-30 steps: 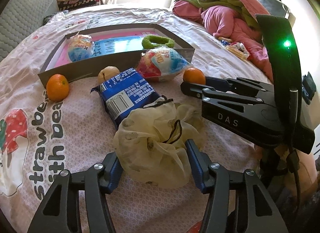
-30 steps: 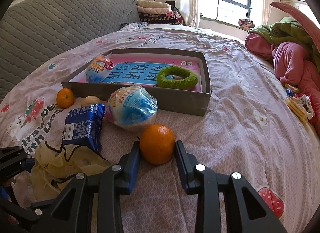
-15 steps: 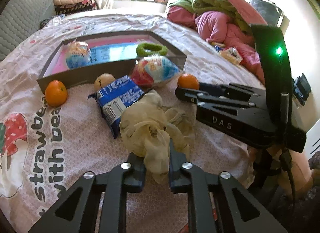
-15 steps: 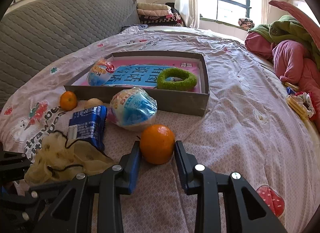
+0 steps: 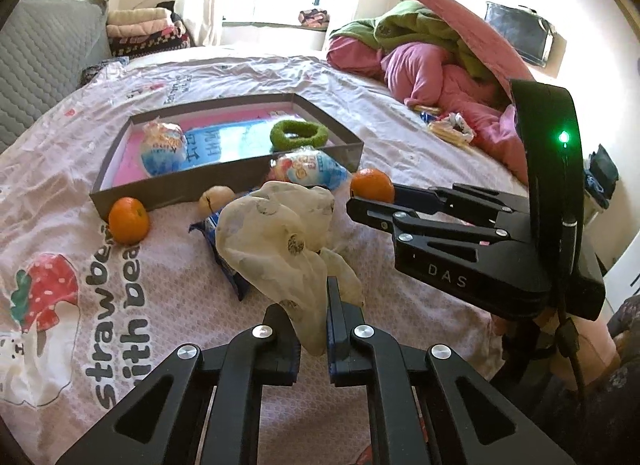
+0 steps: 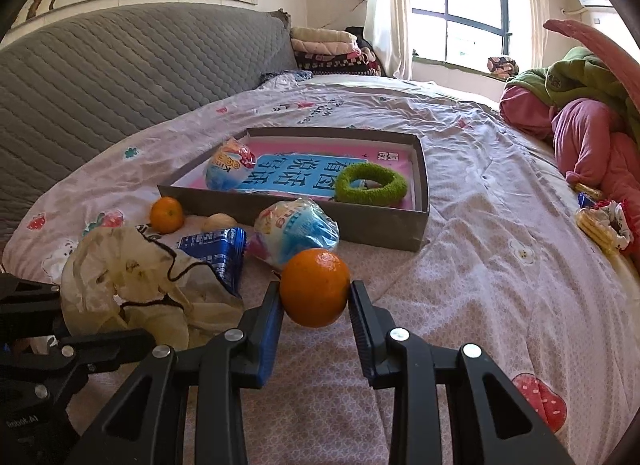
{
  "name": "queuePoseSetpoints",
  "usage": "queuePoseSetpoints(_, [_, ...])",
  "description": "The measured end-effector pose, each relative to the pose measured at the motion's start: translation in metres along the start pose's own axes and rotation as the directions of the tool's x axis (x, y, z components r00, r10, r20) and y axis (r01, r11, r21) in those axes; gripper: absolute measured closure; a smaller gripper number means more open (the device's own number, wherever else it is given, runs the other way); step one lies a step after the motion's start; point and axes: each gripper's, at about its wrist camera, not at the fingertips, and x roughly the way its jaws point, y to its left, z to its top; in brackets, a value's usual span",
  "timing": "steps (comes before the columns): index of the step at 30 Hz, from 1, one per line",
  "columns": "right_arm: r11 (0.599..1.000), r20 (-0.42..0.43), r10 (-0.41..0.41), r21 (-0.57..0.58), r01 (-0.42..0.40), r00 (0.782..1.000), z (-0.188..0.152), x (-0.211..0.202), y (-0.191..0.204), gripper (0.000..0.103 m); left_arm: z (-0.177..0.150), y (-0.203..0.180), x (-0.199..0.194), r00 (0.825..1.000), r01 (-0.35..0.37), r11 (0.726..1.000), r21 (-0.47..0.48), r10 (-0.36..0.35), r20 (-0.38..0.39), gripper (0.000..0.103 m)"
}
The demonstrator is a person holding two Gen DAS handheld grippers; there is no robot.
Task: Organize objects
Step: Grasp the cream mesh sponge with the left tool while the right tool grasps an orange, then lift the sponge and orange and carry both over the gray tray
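Note:
My left gripper (image 5: 312, 305) is shut on a cream mesh drawstring bag (image 5: 276, 241), which hangs bunched and lifted above the bedspread. My right gripper (image 6: 314, 297) is shut on an orange (image 6: 314, 291), held just above the bed. In the left wrist view that orange (image 5: 373, 184) shows at the right gripper's tips (image 5: 360, 201). A grey shallow box (image 6: 384, 225) holds a green ring (image 6: 370, 183) and a wrapped ball (image 6: 228, 171). In front of the box lie a second wrapped ball (image 6: 296, 233), a blue packet (image 6: 216, 253), a second orange (image 6: 166, 215) and a pale round fruit (image 6: 218, 221).
The bed carries a pink printed spread (image 6: 500, 265). A pile of pink and green bedding (image 5: 432, 57) lies at the far right, with small snack packets (image 6: 600, 217) beside it. A grey quilted headboard (image 6: 120, 61) runs along the left. Folded blankets (image 6: 324, 47) sit by the window.
My left gripper went from open around the mesh bag to shut on it, then lifted it off the bed. The right gripper kept its hold on the orange, which has risen slightly.

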Motion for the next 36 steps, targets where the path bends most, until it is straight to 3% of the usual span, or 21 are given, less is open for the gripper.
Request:
queuePoseSetpoints(12, [0.998, 0.067, 0.063, 0.002, -0.063, 0.996, 0.003, -0.015, 0.005, 0.069, 0.007, 0.013, -0.010, 0.998, -0.046, 0.998, -0.044, 0.048, 0.033, 0.094])
queuePoseSetpoints(16, [0.999, 0.082, 0.041, -0.024, -0.039, 0.996, 0.004, -0.020, 0.013, 0.069, 0.009, 0.020, -0.013, 0.997, -0.068, 0.995, -0.067, 0.071, 0.035, 0.094])
queuePoseSetpoints(26, [0.999, 0.092, 0.019, 0.035, -0.022, 0.996, 0.006, -0.034, 0.012, 0.069, 0.011, 0.031, -0.024, 0.993, -0.099, 0.990, -0.098, 0.105, 0.059, 0.094])
queuePoseSetpoints(36, [1.000, 0.130, 0.017, -0.011, -0.016, 0.991, 0.006, -0.041, 0.028, 0.069, 0.015, 0.047, -0.039, 0.987, -0.118, 0.984, -0.132, 0.131, 0.097, 0.094])
